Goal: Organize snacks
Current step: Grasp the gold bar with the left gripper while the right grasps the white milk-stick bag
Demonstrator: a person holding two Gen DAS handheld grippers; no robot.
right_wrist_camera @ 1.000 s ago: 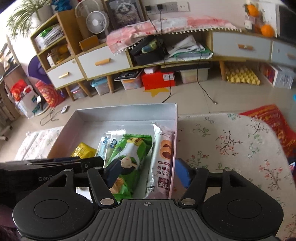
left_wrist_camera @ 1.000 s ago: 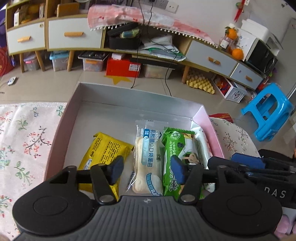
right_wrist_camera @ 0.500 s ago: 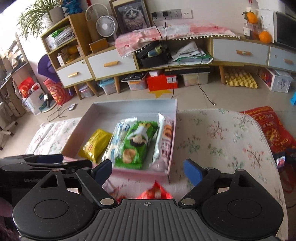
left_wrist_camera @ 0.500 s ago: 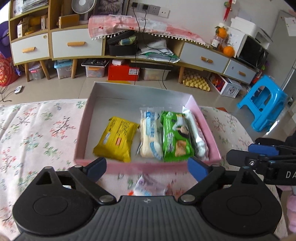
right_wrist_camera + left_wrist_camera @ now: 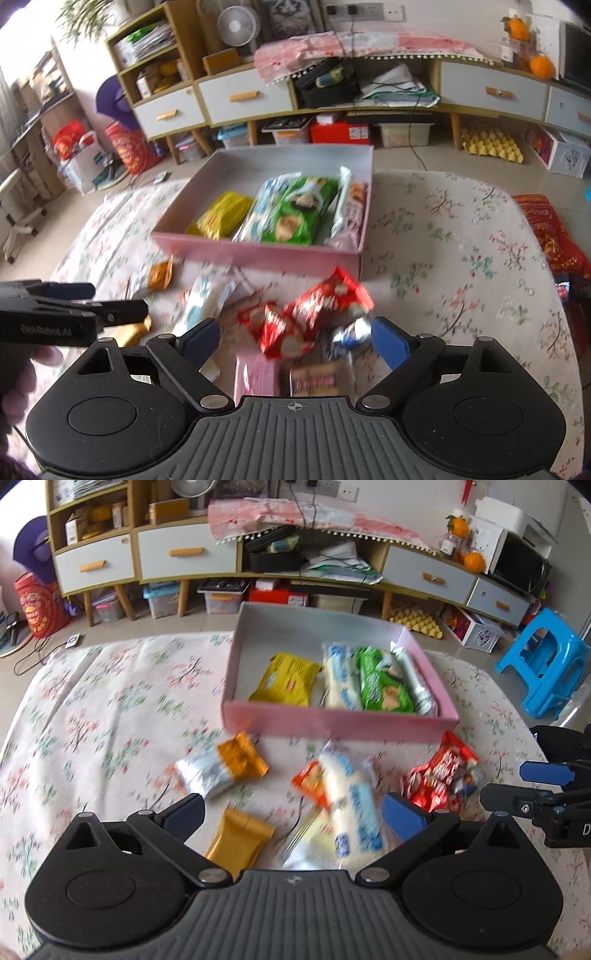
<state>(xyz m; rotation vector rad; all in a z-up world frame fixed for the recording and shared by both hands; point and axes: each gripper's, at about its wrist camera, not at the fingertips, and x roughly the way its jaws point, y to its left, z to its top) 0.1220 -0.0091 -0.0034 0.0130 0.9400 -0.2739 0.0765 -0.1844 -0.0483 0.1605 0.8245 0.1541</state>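
A pink box [image 5: 332,723] [image 5: 258,251] on the flowered table holds a yellow packet [image 5: 286,679], a white bread packet [image 5: 341,683], a green biscuit packet [image 5: 382,686] [image 5: 299,214] and a slim white packet [image 5: 417,686]. Loose snacks lie in front of it: a silver-orange packet [image 5: 221,768], a gold packet [image 5: 238,840], a white-blue bread packet [image 5: 354,808] and red packets [image 5: 439,775] [image 5: 317,306]. My left gripper [image 5: 293,814] is open and empty above the bread packet. My right gripper [image 5: 293,338] is open and empty above the red packets.
The table edge curves away left and right. Beyond it stand a low cabinet with drawers [image 5: 184,554], storage boxes on the floor and a blue stool [image 5: 543,664]. The right gripper's side shows in the left wrist view [image 5: 546,801]; the left one shows in the right wrist view [image 5: 74,314].
Both grippers have pulled back out of the box and opened wide. They now hang over the loose snacks in front of the box.
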